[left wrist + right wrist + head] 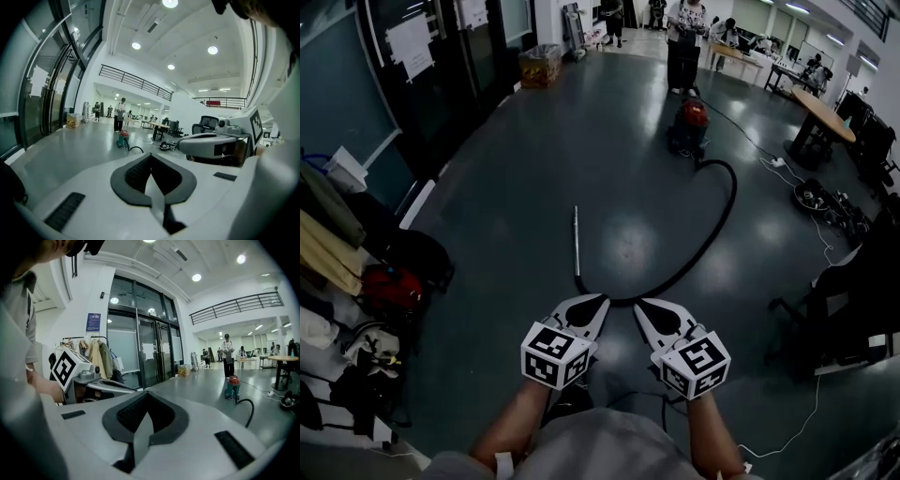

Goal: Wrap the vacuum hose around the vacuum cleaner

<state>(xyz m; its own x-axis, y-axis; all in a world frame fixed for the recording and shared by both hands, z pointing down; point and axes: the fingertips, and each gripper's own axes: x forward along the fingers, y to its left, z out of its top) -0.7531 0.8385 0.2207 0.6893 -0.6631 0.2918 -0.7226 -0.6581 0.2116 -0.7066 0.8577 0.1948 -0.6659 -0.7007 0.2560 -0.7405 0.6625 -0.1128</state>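
**A:** Head view first: where's the red canister vacuum cleaner (691, 120)?

**B:** It's standing on the glossy grey floor (534, 159), well ahead of both grippers. Its long black hose (717, 225) lies unwound, sweeping in a wide loop back to the straight silver metal wand (577, 239).

**A:** And the grippers?

**B:** The left gripper (600, 300) and right gripper (639, 305) are side by side near the loop's bend. Both have their jaws pressed together on nothing.
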